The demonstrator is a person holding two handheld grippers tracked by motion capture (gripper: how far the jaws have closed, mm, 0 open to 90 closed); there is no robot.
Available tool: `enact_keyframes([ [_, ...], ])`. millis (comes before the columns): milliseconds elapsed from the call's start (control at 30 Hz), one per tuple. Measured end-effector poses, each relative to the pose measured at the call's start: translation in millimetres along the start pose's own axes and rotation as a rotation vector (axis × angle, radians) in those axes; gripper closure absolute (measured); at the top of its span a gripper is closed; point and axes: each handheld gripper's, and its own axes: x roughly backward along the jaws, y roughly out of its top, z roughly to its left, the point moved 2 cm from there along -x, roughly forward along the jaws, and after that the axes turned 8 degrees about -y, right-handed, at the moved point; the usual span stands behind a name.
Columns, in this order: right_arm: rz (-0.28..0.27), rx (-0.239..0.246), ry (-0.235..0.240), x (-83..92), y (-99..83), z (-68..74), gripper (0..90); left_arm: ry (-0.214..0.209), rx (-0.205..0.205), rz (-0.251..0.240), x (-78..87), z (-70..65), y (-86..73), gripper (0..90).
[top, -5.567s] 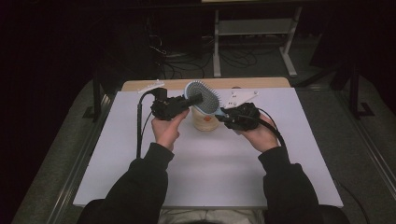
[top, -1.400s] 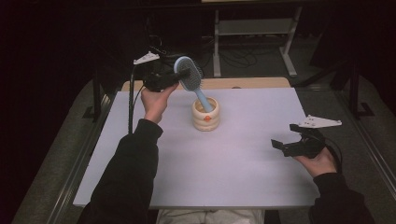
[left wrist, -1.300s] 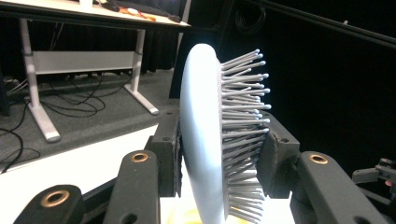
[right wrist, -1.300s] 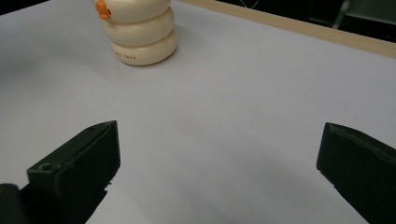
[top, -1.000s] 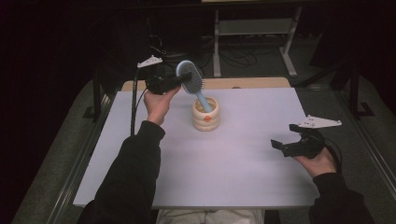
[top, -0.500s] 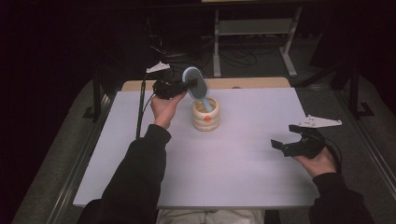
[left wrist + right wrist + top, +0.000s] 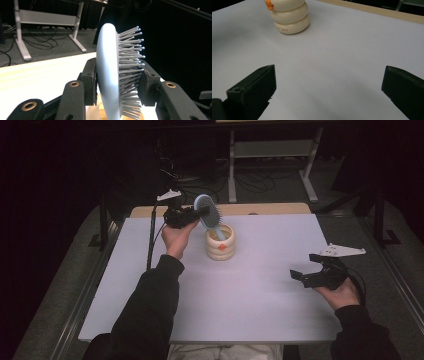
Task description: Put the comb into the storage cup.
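A pale blue hairbrush stands with its handle down inside a cream ribbed cup at the back middle of the white table. My left gripper is shut on the brush head; in the left gripper view its pads press the brush from back and bristle side. The cup carries a small orange mark. My right gripper rests open at the table's right edge, held in a hand, with nothing between its jaws.
A white sheet covers the table, with a strip of wood showing at its far edge. Behind stand a metal frame and cables on the dark floor. A grey rail runs along the table's left side.
My left gripper has lowered the brush, tilting it more upright, so its handle has gone deeper into the cup. The right gripper has stayed where it was.
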Motion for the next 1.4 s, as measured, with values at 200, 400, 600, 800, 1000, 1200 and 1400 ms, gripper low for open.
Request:
enact_keyframes([
  [200, 0.001, 0.000, 0.000, -0.1, -0.2, 0.1, 0.0, -0.006, 0.014, 0.012, -5.8, 2.0, -6.4, 56.2],
  [400, 0.003, -0.003, 0.001, -0.4, -0.6, -0.3, 0.0, -0.009, 0.047, 0.012, -5.9, 5.9, -7.7, 53.9],
  [600, 0.014, 0.000, 0.001, -1.8, -1.2, 0.0, 0.0, 0.008, 0.042, 0.030, -0.7, 14.0, -10.5, 44.8],
  [800, 0.023, 0.002, -0.001, -2.4, -2.1, 0.5, 0.0, 0.026, -0.019, 0.066, 4.8, 13.8, -14.2, 33.2],
  [1000, 0.030, 0.010, -0.001, -2.6, -2.8, 2.0, 0.0, -0.014, -0.035, 0.051, 16.1, 12.4, -14.2, 20.7],
  [1200, 0.035, 0.011, -0.002, -3.0, -3.6, 2.1, 0.0, -0.044, -0.044, 0.065, 25.6, 11.5, -11.9, 4.7],
  [1400, 0.038, 0.016, -0.009, -3.7, -4.0, 2.1, 0.0, -0.040, -0.089, 0.086, 35.7, 9.5, -10.7, 0.0],
])
